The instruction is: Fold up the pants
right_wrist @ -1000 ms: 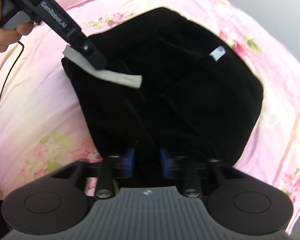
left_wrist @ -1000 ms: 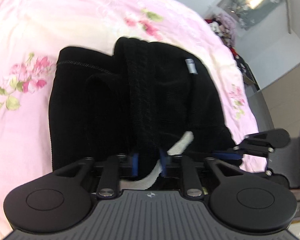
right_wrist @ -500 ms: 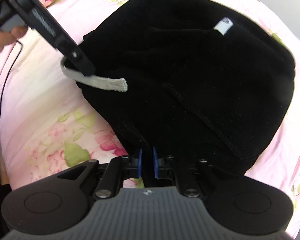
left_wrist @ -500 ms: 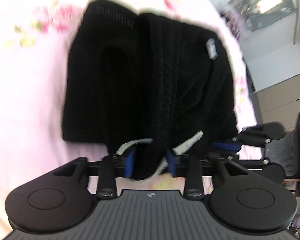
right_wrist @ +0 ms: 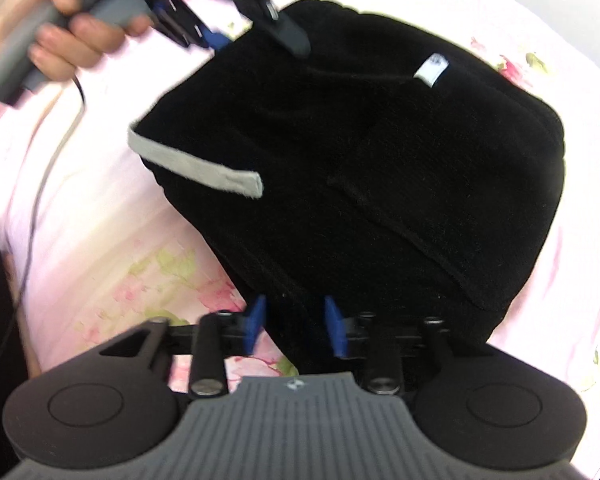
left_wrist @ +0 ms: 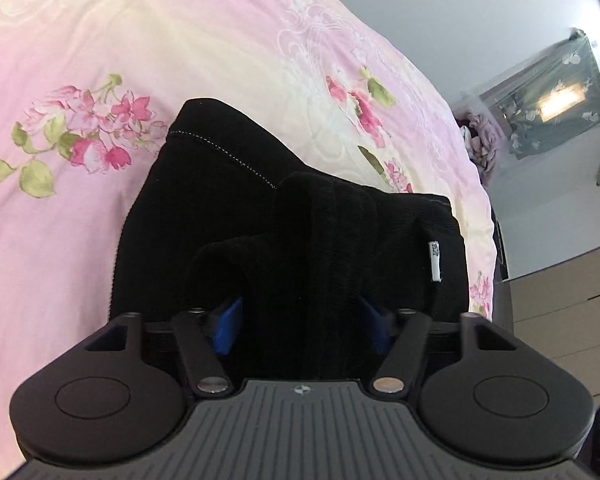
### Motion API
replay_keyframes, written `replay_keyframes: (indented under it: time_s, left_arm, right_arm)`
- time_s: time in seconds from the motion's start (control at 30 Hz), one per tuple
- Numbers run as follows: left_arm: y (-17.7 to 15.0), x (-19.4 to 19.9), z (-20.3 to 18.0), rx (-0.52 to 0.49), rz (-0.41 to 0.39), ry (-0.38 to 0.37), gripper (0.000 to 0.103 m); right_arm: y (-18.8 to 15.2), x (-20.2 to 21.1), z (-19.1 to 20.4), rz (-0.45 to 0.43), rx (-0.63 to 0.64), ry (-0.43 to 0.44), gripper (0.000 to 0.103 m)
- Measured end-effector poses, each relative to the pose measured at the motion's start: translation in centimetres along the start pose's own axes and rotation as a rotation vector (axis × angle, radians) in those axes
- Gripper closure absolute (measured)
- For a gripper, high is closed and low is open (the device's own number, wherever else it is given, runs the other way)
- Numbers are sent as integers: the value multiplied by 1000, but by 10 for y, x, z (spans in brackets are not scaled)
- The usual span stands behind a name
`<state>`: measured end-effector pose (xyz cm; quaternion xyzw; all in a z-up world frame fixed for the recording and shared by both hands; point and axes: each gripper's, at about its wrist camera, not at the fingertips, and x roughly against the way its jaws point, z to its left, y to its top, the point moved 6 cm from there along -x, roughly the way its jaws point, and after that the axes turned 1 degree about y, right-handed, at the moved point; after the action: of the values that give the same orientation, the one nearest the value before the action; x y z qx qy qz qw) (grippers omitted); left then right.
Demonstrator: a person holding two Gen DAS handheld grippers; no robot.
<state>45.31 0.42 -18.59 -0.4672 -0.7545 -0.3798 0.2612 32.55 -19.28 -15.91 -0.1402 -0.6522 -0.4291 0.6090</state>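
Observation:
The black pants (left_wrist: 300, 248) lie folded in a compact bundle on the pink floral bed; a small white label (left_wrist: 434, 261) shows on top. In the right wrist view the pants (right_wrist: 380, 168) show a grey drawstring (right_wrist: 204, 170) across their left edge. My left gripper (left_wrist: 302, 324) is open, its blue pads wide apart around the bundle's near edge. It also shows in the right wrist view (right_wrist: 240, 36) at the bundle's far left corner. My right gripper (right_wrist: 294, 326) is open, its pads apart on either side of the near edge of the pants.
The pink floral bedspread (left_wrist: 100, 80) surrounds the pants. A brown cabinet (left_wrist: 560, 320) and a window (left_wrist: 548, 96) stand beyond the bed at right. A hand (right_wrist: 72, 40) holds the left gripper's handle, with a thin cable (right_wrist: 40, 184) trailing down.
Both grippers have opened and let go of the pants. The bundle now lies on the bed and the left gripper has shifted along its edge.

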Motion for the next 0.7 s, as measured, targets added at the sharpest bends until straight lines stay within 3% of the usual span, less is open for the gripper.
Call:
replay_keyframes:
  time_s: [0.1,0.17,0.23,0.3,0.4,0.53,0.63,0.7]
  left_arm:
    - [-1,2,-6,-43,-27,18,70]
    - [-3,13,-17,-101,-43,28,75]
    - [1,28,-31,-180,-60,27,79]
    - [11,40,-46,-265,-65,59,79]
    - [28,46,-42,-298,-35,97,79]
    - [35,25,-3,-244,23,151,78]
    - [33,5,20,-194,5,116,75]
    - [31,-5,24,-222,-13,124,71]
  right_arm:
    - [4,18,-12,-50,-42,-27,47]
    - [7,29,-24,-79,-75,-71,40]
    - [6,35,-38,-102,-108,-114,40]
    - [7,39,-52,-125,-158,-134,40]
    - [9,40,-67,-163,-250,-98,40]
    - [16,26,-68,-197,-296,-41,41]
    - [22,9,-67,-176,-263,-96,41]
    - [22,-2,-64,-156,-218,-122,33]
